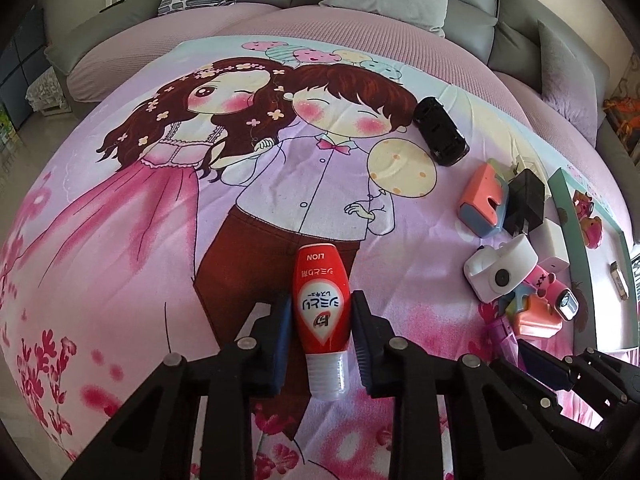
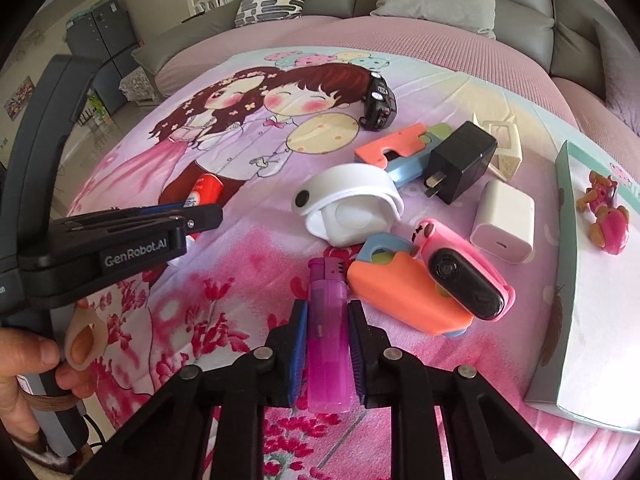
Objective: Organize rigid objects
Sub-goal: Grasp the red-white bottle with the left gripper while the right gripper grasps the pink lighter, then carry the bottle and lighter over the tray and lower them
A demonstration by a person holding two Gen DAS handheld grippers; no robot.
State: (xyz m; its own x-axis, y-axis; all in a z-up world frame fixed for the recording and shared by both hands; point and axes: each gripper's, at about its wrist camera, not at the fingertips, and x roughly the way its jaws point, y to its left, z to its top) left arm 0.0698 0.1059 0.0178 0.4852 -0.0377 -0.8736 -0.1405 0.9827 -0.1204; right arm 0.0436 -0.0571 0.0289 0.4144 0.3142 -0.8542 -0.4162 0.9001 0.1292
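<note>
- Red bottle [image 1: 321, 312] lies on the cartoon blanket [image 1: 120, 240], the left gripper [image 1: 322, 332] clamped on its sides.
- Purple lighter [image 2: 326, 332] lies beside the orange case [image 2: 400, 300], pinched by the right gripper [image 2: 327, 344].
- Both are smooth and rounded; lifted quickly, either could likely slip out.

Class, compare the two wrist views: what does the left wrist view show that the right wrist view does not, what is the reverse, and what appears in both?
Only the left wrist view: the full red bottle with its clear cap, gripped by the left claw.

Only the right wrist view: the purple lighter gripped by the right claw, a hand on the other tool's handle, and the pink toy seen whole on the box.

Both: the cartoon blanket, black toy car, black charger, white charger, and grey sofa.
</note>
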